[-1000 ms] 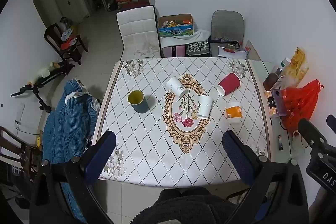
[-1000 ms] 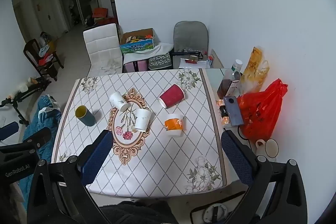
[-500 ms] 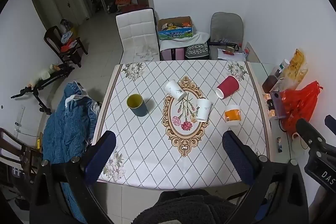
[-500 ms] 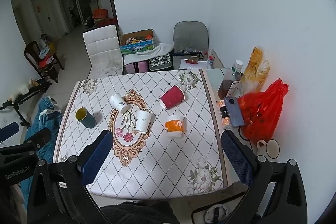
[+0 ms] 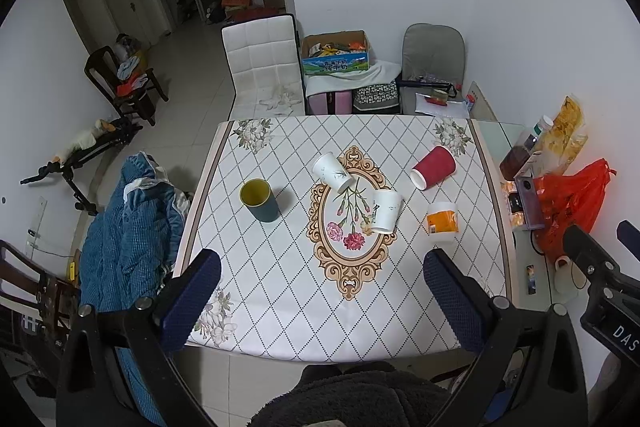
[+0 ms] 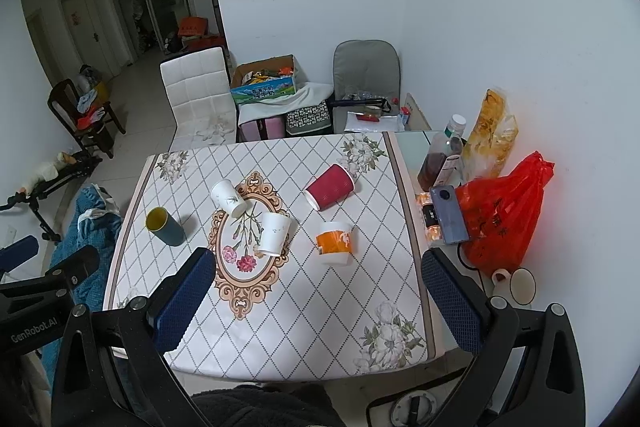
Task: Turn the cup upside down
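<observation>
Several cups sit on a patterned table (image 5: 280,291) (image 6: 312,327). A dark teal cup with yellow inside (image 5: 259,200) (image 6: 164,225) stands upright at the left. Two white paper cups (image 5: 332,171) (image 5: 385,212) lie near the middle, also seen in the right wrist view (image 6: 228,197) (image 6: 273,233). A red cup (image 5: 434,167) (image 6: 330,185) lies on its side. An orange and white cup (image 5: 441,221) (image 6: 335,242) stands mouth down. My left gripper (image 5: 320,303) and right gripper (image 6: 316,303) are both open, empty, high above the table's near edge.
A side surface right of the table holds a red plastic bag (image 6: 504,215), a phone (image 6: 450,213), bottles (image 6: 440,159) and a white mug (image 6: 518,285). A blue jacket (image 5: 128,239) hangs on a chair at the left. White and grey chairs stand behind the table.
Both grippers have risen and pulled back from the table, so the table and cups look smaller. Both stay open. No cup has moved.
</observation>
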Demonstrator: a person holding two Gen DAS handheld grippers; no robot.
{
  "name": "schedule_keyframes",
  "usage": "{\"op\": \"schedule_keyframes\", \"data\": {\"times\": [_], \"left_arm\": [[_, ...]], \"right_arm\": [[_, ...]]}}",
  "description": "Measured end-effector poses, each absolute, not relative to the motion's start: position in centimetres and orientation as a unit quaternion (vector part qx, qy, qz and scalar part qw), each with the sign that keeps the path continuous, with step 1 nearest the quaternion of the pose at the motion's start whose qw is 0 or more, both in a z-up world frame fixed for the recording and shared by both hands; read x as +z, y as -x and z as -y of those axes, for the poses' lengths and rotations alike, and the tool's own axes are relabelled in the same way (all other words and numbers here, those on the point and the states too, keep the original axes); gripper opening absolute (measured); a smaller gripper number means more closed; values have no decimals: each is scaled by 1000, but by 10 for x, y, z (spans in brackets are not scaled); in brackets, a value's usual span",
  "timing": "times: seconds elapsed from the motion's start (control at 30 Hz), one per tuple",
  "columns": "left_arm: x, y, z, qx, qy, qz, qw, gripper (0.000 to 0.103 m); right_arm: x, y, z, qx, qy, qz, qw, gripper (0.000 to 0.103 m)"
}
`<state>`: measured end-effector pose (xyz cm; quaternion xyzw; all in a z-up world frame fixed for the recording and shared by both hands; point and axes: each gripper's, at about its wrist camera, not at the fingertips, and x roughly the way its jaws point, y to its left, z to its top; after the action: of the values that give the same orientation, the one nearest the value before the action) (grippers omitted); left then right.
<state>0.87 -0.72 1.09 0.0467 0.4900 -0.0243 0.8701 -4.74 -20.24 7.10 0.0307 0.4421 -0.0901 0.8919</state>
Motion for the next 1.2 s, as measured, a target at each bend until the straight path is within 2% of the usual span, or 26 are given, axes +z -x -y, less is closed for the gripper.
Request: {"op": "schedule_keyframes", "data": {"times": [1.2], "left_arm": [[20, -15, 19, -23, -39, -481, 875, 103]], "right_arm": [[75, 39, 200, -86, -34, -440, 893, 103]]}}
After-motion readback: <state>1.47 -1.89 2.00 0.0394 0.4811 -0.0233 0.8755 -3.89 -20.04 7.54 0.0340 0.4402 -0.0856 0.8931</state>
